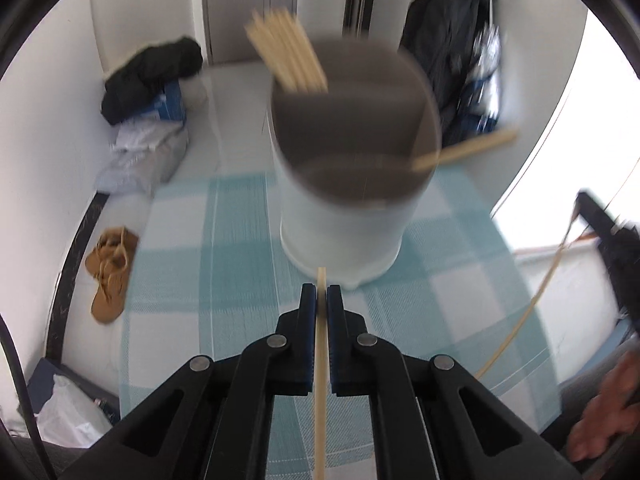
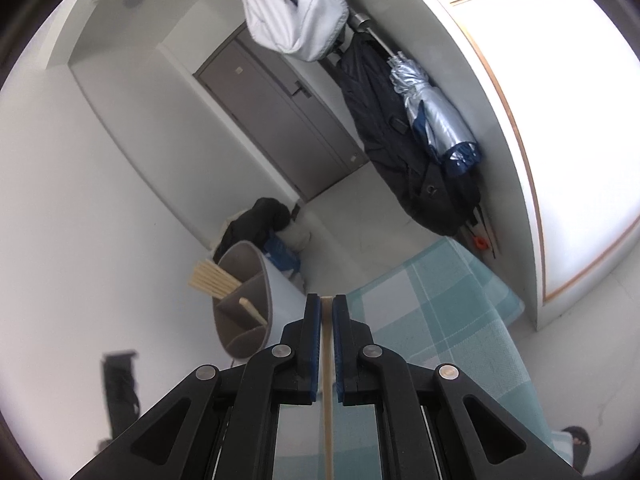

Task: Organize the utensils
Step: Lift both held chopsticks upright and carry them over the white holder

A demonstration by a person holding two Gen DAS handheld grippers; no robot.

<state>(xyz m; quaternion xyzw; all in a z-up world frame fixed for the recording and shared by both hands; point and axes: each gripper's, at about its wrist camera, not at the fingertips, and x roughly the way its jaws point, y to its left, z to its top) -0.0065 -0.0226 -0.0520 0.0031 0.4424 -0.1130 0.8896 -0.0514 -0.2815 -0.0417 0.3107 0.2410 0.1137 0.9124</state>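
Clamped between the left gripper (image 1: pixel 321 294) pads, a chopstick (image 1: pixel 320 380) runs lengthwise along the fingers, tip forward. Directly ahead, near the tip, stands the divided holder (image 1: pixel 352 184), opening upward. Right gripper (image 2: pixel 327 304) likewise grips a second chopstick (image 2: pixel 327 380); its holder (image 2: pixel 244 300) lies forward-left, farther off.

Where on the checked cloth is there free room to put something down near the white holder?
The checked cloth is bare left of the white holder, out to its floor-side edge, and between holder and left claw. Right of the holder a loose chopstick crosses it. Inside, one compartment is crowded with chopsticks.
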